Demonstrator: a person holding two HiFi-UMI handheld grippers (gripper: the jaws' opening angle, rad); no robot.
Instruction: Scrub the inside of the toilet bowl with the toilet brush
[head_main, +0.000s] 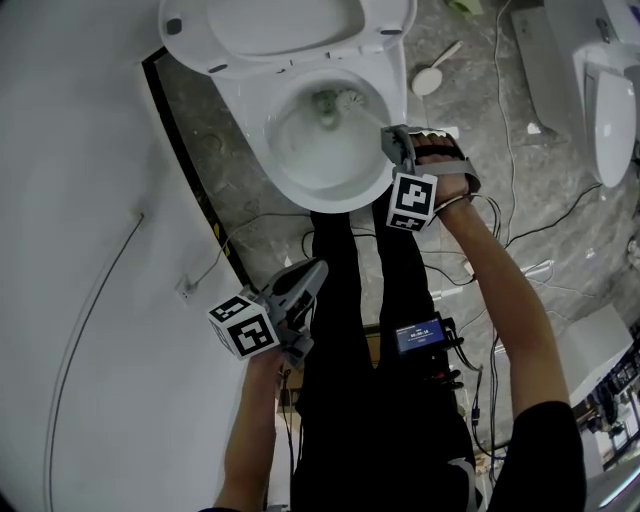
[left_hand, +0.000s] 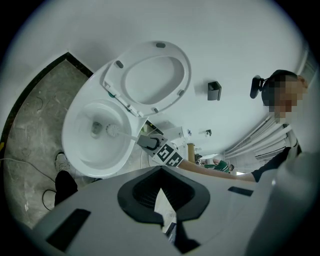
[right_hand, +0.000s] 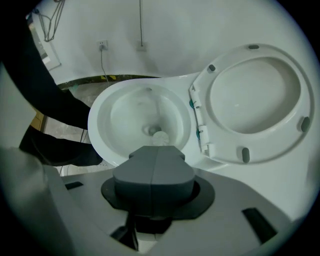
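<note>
The right tool (head_main: 396, 140) sits at the 4 o'clock edge of the toilet bowl (head_main: 300, 160). Its jaws are pressed together on the handle of the toilet brush (head_main: 366, 112). In the right gripper view the two jaw halves meet with no gap, and the white bristle head shows just past their tips, down by the drain.

In the head view the brush's long axis runs from the tool at about 4 o'clock up to the bristles at about 10 o'clock. It slants downward from the rim into the bowl. The bristle head rests near the drain at the back of the basin, at or just above the water. I cannot tell whether it is touching the porcelain.

The seat (head_main: 285, 25) is lifted and leans back at 12 o'clock, so the whole rim is open to the brush.

The left tool (head_main: 312, 272) is at roughly 7 o'clock from the bowl, well apart from it, beside the person's legs. Its jaws show only a narrow gap with nothing between them.

The right hand is much the nearer and is the one doing the work. The unscrubbed wall likely lies toward 6 to 8 o'clock of the bristles. A sweep would mean drawing the head back along the handle's line, toward the front wall.
</note>
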